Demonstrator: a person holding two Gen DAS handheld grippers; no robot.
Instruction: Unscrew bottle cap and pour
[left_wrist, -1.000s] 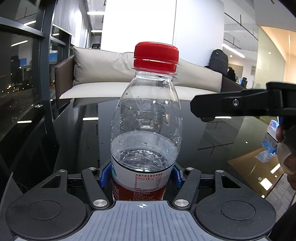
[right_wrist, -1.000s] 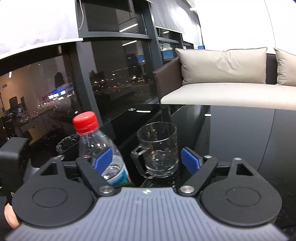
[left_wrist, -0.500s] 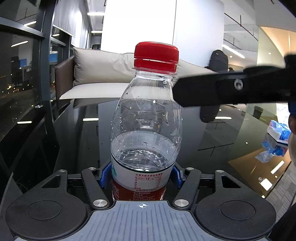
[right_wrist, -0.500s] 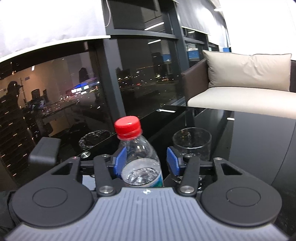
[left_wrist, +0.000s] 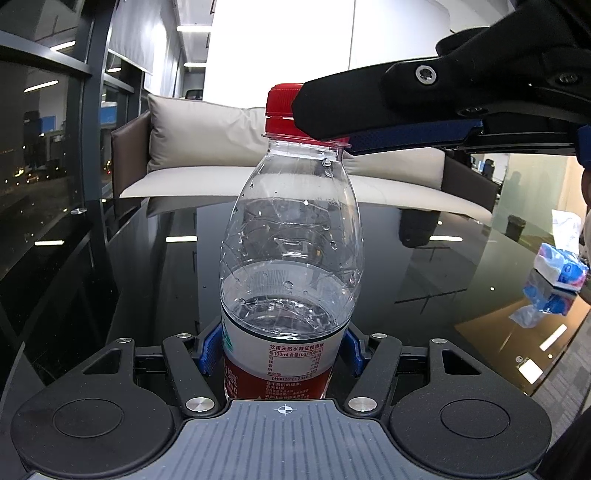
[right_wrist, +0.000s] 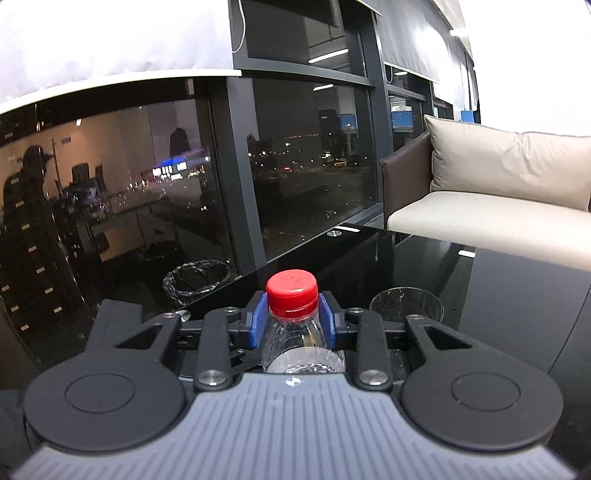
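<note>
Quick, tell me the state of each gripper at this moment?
Left gripper: closed on the bottle, at its label.
Right gripper: closed on the red cap.

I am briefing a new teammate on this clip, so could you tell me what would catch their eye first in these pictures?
The red cap, dead centre in the right wrist view, sits pinched between the blue pads of the right tongs. Below it, the clear bottle, roughly half full of water, stands upright in the left tongs. An empty glass waits just right of the cap.

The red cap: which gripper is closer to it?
Right. The right gripper has its blue fingers on either side of the red cap; the left gripper holds the bottle at its label, well below.
</note>
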